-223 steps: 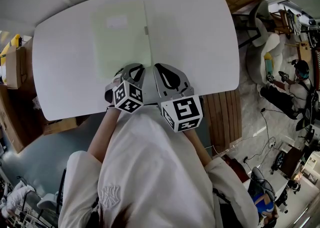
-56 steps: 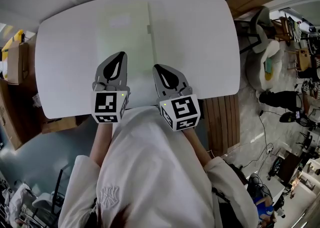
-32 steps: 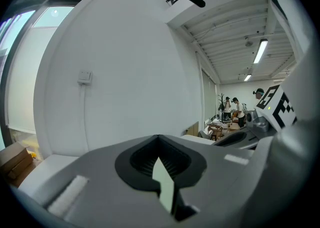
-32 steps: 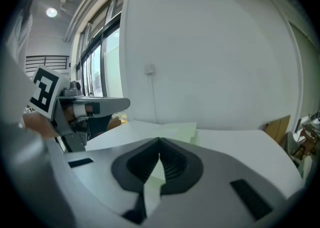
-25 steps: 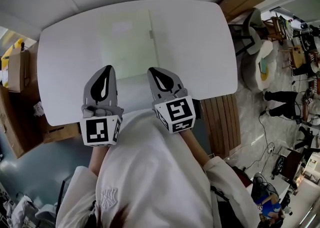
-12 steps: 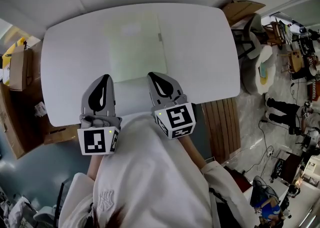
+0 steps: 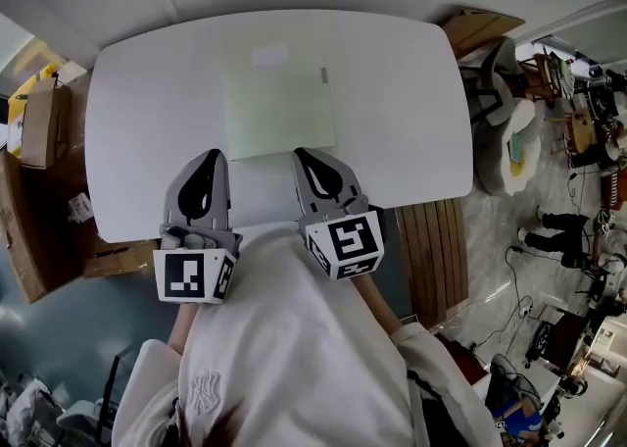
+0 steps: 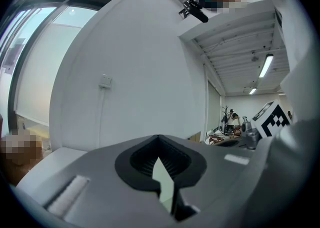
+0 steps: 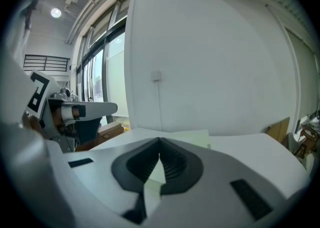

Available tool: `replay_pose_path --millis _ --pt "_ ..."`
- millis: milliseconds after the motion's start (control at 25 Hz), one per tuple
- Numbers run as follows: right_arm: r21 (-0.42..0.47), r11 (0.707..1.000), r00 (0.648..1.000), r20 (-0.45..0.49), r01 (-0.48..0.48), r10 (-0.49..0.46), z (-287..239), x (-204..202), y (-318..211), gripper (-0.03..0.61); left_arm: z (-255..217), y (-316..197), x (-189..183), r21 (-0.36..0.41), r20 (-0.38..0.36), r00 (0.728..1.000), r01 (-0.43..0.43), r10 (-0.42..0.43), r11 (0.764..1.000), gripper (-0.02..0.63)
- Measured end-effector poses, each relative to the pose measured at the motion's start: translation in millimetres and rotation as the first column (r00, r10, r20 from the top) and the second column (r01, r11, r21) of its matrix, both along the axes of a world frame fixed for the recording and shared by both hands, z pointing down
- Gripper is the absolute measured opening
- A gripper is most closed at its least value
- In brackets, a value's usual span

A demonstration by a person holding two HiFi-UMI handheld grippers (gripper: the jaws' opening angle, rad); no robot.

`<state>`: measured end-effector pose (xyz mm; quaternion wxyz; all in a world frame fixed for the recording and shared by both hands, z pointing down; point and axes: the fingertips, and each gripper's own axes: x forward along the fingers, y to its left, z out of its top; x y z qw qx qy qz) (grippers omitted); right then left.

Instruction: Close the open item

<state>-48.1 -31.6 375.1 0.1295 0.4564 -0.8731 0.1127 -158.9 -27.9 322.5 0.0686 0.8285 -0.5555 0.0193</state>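
1 table (image 7: 402,92), 1 pale-green folder (image 7: 279,102), 2 hand-held grippers: L (image 7: 210,155), R (image 7: 303,154).

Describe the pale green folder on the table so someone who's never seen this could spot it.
Find the big white table filling the head view. The pale green folder lies flat near its middle, just beyond the left tool and right tool. It is the only tinted thing on the white top, with a small white label near its far edge.
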Motion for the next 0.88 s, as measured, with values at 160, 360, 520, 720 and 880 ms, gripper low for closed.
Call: replay_pose_path --millis 160,360,520,720,880 --pt "0.006 1.0 1.0 0.002 0.002 -0.002 -1.7 0.9 2.5 0.009 4.9 3.5 8.8 -0.021 -0.015 1.0 -0.025 0.024 0.999 0.008" --pt "0.009 1.0 1.0 0.004 0.006 -0.006 -1.0 1.5 3.5 0.009 8.3 4.9 11.7 -0.026 -0.017 0.999 -0.032 0.031 0.999 0.008" --pt "0.009 1.0 1.0 0.002 0.01 -0.01 -0.8 -0.7 4.0 0.009 6.9 6.2 7.9 -0.021 -0.017 1.0 -0.023 0.022 1.0 0.008" --pt "0.012 1.0 1.0 0.0 0.023 -0.023 -2.2 -0.1 4.8 0.009 4.5 7.2 8.5 -0.019 -0.019 1.0 -0.01 0.01 1.0 0.008" --pt "0.014 1.0 1.0 0.0 0.024 -0.024 -1.4 -2.4 4.1 0.009 5.5 6.4 4.5 -0.02 -0.019 1.0 -0.003 0.003 1.0 0.008"
